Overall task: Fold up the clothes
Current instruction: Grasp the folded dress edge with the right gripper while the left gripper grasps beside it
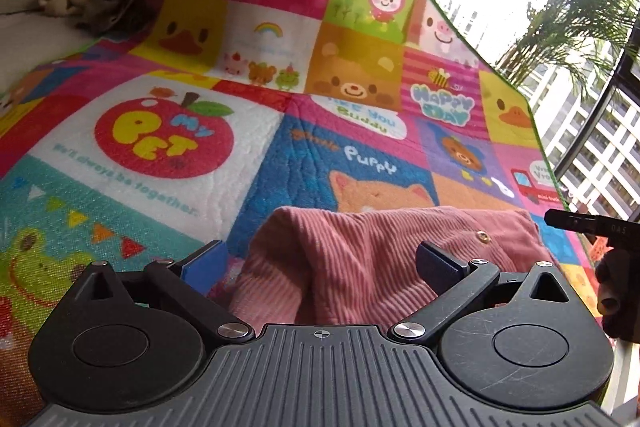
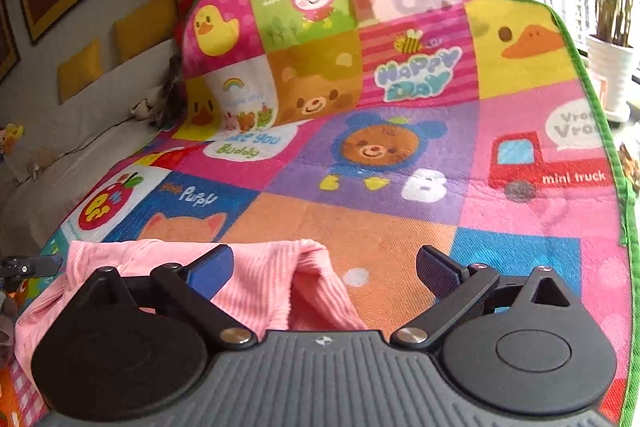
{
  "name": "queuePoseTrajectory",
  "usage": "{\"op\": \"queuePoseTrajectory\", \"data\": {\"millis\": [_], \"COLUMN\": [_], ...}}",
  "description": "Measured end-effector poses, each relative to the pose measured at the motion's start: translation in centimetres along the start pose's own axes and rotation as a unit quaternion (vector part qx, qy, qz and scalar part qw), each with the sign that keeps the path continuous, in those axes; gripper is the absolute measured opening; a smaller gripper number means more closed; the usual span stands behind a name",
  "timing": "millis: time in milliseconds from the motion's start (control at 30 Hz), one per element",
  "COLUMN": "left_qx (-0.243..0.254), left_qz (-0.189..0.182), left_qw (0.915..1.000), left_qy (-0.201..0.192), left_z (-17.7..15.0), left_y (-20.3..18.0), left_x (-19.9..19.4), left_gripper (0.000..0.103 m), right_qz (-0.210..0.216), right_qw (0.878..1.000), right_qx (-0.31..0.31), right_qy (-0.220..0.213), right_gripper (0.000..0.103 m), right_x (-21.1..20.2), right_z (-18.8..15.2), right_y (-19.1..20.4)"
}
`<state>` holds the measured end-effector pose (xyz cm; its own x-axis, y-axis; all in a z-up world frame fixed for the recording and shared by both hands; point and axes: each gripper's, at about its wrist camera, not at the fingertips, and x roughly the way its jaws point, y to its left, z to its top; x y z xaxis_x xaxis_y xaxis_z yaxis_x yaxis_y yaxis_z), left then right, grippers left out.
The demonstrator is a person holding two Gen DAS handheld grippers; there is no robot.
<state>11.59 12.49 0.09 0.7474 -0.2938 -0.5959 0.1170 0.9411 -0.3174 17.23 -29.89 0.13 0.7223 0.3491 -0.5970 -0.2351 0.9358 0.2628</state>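
A pink corduroy garment (image 1: 340,235) lies bunched on a colourful cartoon play mat (image 1: 168,131). A brass snap (image 1: 483,237) shows near its right end. My left gripper (image 1: 320,259) hovers open over the garment's left part; its jaws are spread wide and do not pinch the cloth. In the right wrist view the garment (image 2: 264,267) ends in a raised fold between the wide jaws of my right gripper (image 2: 325,263), which is open too. The right gripper (image 1: 576,223) and a hand (image 1: 616,287) show at the left view's right edge. The left gripper's tip (image 2: 28,265) shows at the right view's left edge.
The mat (image 2: 420,227) has a green border (image 2: 628,227) and rises against a backrest at the far end. A white sofa surface (image 2: 80,155) with yellow cushions (image 2: 144,27) lies left. Windows and a potted plant (image 2: 610,67) stand right.
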Motion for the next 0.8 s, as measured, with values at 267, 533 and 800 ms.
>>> {"op": "queuePoseTrajectory", "data": {"millis": [267, 533, 800], "left_qx": [-0.016, 0.038, 0.079], "left_qz": [-0.008, 0.024, 0.015], "left_qw": [0.9998, 0.9989, 0.9966], "left_qy": [0.01, 0.013, 0.013], "left_z": [0.0, 0.8, 1.0], "left_y": [2.0, 0.0, -1.5], "left_x": [1.6, 3.2, 3.9], "left_gripper": [0.102, 0.065, 0.03], "right_qz": [0.028, 0.066, 0.06], "right_qw": [0.999, 0.992, 0.989], "right_qx": [-0.01, -0.095, -0.132], "right_qy": [0.024, 0.044, 0.025], "right_gripper": [0.098, 0.06, 0.019], "right_x": [2.4, 3.8, 3.6], "right_z": [-0.1, 0.0, 0.2], "right_y": [0.8, 4.1, 4.8]}}
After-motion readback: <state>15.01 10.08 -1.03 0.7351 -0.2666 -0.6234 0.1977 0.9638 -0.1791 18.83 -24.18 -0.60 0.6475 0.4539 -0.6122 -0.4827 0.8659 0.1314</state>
